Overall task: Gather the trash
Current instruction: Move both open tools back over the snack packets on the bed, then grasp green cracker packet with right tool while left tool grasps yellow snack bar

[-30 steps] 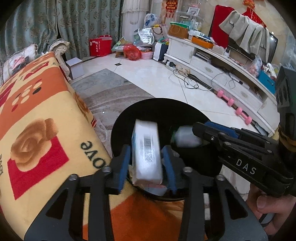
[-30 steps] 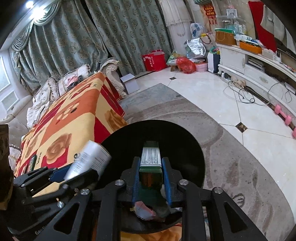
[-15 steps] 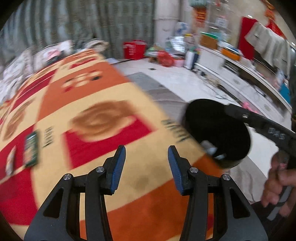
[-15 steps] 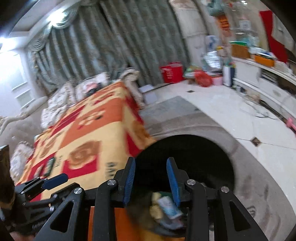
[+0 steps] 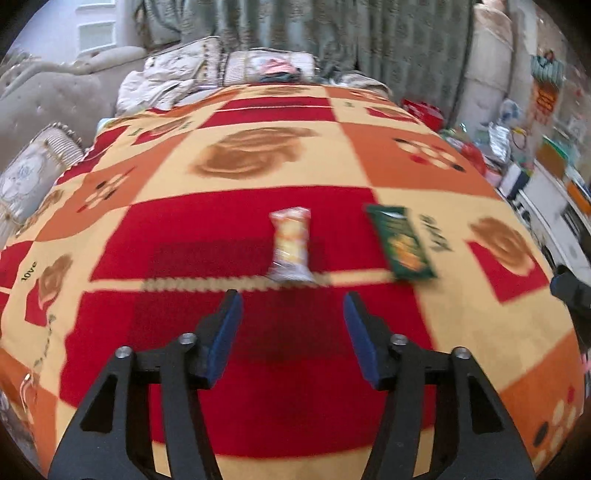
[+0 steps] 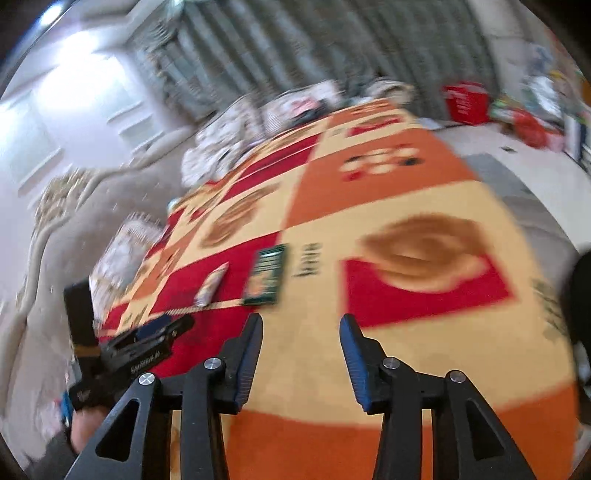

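Two pieces of trash lie on the red, orange and yellow patterned cloth (image 5: 258,162). An orange-and-white snack wrapper (image 5: 290,244) lies just ahead of my left gripper (image 5: 291,306), which is open and empty. A flat dark green packet (image 5: 400,242) lies to its right. In the right wrist view the wrapper (image 6: 212,284) and green packet (image 6: 266,275) lie ahead and to the left of my right gripper (image 6: 301,325), open and empty. The left gripper (image 6: 147,347) shows there at lower left. A sliver of the black bin (image 6: 581,295) shows at the right edge.
Cushions and bedding (image 5: 166,85) are piled at the cloth's far end, before green curtains (image 5: 332,33). A pillow (image 5: 26,173) lies at the left. Red boxes and bags (image 6: 465,98) stand on the tiled floor at the right, near white cabinets (image 5: 554,206).
Both grippers let their trash go into the black bin, opened, and swung left from the bin over the cloth. The wrapper and green packet have come into view.
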Demonstrator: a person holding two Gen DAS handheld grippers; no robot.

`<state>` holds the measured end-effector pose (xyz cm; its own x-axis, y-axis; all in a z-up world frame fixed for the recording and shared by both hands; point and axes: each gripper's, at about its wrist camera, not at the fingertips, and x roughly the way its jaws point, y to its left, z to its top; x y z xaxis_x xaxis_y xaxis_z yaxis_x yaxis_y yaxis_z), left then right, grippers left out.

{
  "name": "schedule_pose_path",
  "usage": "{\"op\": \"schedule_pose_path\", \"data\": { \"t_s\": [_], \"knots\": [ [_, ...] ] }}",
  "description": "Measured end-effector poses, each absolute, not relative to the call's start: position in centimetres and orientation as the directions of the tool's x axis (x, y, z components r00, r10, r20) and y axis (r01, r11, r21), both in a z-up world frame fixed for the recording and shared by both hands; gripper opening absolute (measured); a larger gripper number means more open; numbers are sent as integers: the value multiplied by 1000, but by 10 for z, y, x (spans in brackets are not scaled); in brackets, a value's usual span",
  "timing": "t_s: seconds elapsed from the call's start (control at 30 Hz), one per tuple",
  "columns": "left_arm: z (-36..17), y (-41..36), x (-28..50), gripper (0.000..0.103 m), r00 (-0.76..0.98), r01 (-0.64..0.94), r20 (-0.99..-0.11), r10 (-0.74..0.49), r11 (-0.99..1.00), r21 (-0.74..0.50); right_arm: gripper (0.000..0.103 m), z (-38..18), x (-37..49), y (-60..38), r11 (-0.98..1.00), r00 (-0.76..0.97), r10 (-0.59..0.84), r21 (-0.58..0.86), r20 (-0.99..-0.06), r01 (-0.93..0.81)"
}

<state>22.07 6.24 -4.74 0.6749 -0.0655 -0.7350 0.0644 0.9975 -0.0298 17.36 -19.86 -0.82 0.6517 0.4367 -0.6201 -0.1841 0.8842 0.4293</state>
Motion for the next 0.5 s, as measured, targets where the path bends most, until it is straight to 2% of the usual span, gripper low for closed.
{"op": "schedule_pose_path", "data": {
  "t_s": [0.23, 0.4, 0.5],
  "knots": [
    [-58, 73, 252, 58, 654, 130, -743, -141, 989, -73, 51, -35, 244, -129, 894, 579, 446, 372, -682, -250],
    [-63, 65, 273, 58, 652, 139, -747, -131, 989, -52, 52, -54, 283, -103, 925, 554, 379, 300, -742, -232],
    [-70, 67, 282, 57, 634, 115, -765, -118, 992, -57, 52, -59, 293, -87, 952, 559, 299, 203, -773, -228]
  ]
}}
